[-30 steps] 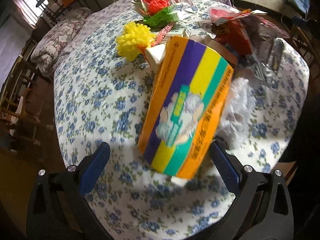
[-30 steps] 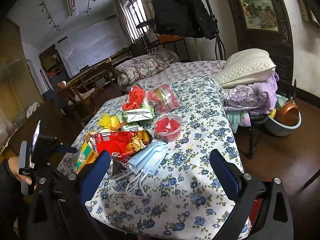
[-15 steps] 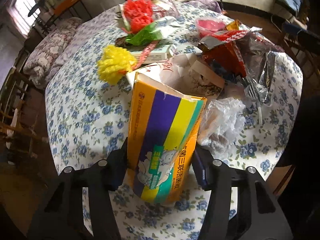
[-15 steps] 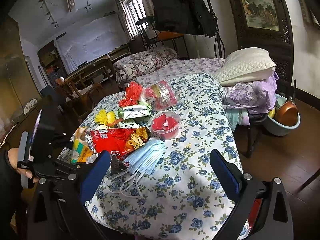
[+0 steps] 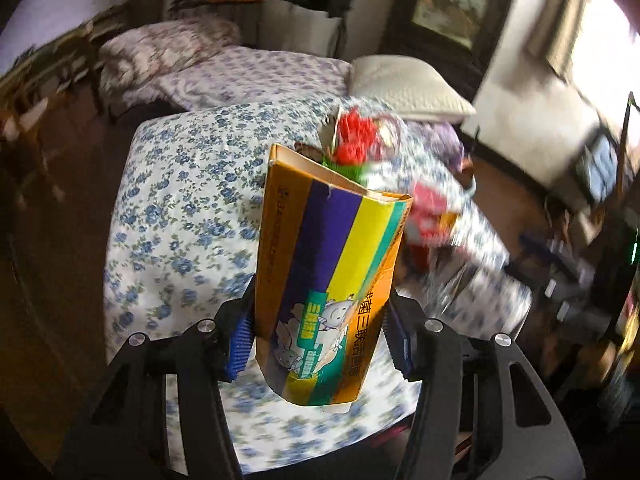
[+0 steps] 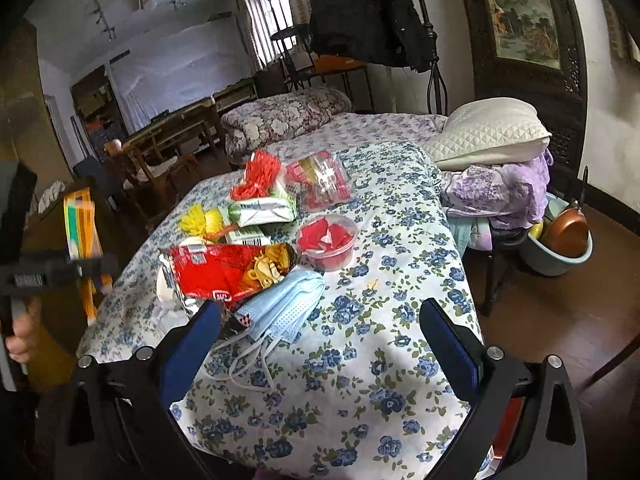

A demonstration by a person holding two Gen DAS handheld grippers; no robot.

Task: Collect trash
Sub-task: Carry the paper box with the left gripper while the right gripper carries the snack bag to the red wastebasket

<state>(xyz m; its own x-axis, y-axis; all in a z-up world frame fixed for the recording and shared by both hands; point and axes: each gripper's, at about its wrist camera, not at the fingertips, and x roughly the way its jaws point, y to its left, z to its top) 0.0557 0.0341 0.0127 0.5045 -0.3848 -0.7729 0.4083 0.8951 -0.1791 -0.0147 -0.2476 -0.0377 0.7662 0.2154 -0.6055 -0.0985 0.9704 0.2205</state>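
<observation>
1. The left gripper [image 5: 320, 334] is clamped on an orange carton [image 5: 332, 276] striped purple, yellow and green, with a cartoon figure printed low on its face. Its blue pads [image 5: 239, 340] press the carton's two sides near the bottom.
2. The carton stands upright between the pads, its torn open top pointing away from the camera, held up clear of the floral tablecloth [image 5: 180, 208].
3. In the right wrist view the same carton appears at the far left edge, off the side of the table, with the person's hand [image 6: 22, 334] on the left gripper's handle below it.
4. The right gripper [image 6: 320, 340] is spread wide and holds nothing; it hovers over the near edge of the table.
5. Just beyond its left finger lies a pale blue face mask [image 6: 282, 304], touching a red snack bag [image 6: 224, 270].
6. Behind these sit a clear cup of red scraps [image 6: 328, 242], a green and white packet [image 6: 264, 210], a yellow pompom [image 6: 200, 220], a red pompom [image 6: 258, 174] and a clear packet with red contents [image 6: 322, 180].
7. A white pillow [image 6: 490, 132] rests on purple fabric beyond the table's right side.
8. The left wrist view is blurred around the carton.
</observation>
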